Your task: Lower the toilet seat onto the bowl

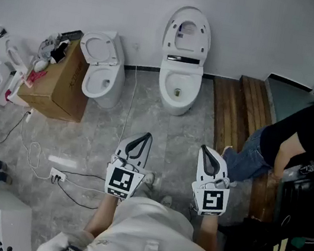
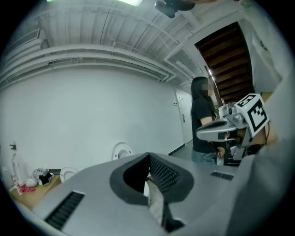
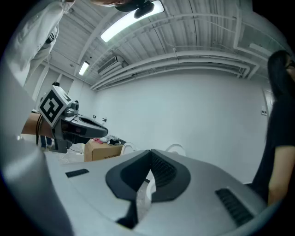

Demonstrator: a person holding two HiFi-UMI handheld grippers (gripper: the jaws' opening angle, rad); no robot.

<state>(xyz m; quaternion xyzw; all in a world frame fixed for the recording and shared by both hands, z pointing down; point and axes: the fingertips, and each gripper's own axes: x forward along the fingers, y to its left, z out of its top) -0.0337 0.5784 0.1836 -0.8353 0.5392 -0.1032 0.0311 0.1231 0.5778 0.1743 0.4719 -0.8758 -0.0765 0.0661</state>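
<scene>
A white toilet point(image 1: 178, 89) stands against the far wall in the head view, its seat and lid point(image 1: 188, 33) raised upright against the wall. The raised lid point(image 2: 120, 150) also shows small beyond the left jaws, and the same lid point(image 3: 175, 148) beyond the right jaws. My left gripper point(image 1: 146, 136) and right gripper point(image 1: 205, 149) hover side by side over the floor, well short of the bowl. Both are shut and hold nothing. In the gripper views the left gripper point(image 2: 148, 157) and the right gripper point(image 3: 150, 155) have their pads pressed together.
A second white toilet point(image 1: 101, 79) with its lid up stands to the left, beside a cardboard box point(image 1: 56, 83) of clutter. Wooden planks point(image 1: 245, 110) lie to the right, where a person point(image 1: 279, 146) is. Cables and a power strip point(image 1: 56, 176) lie on the floor.
</scene>
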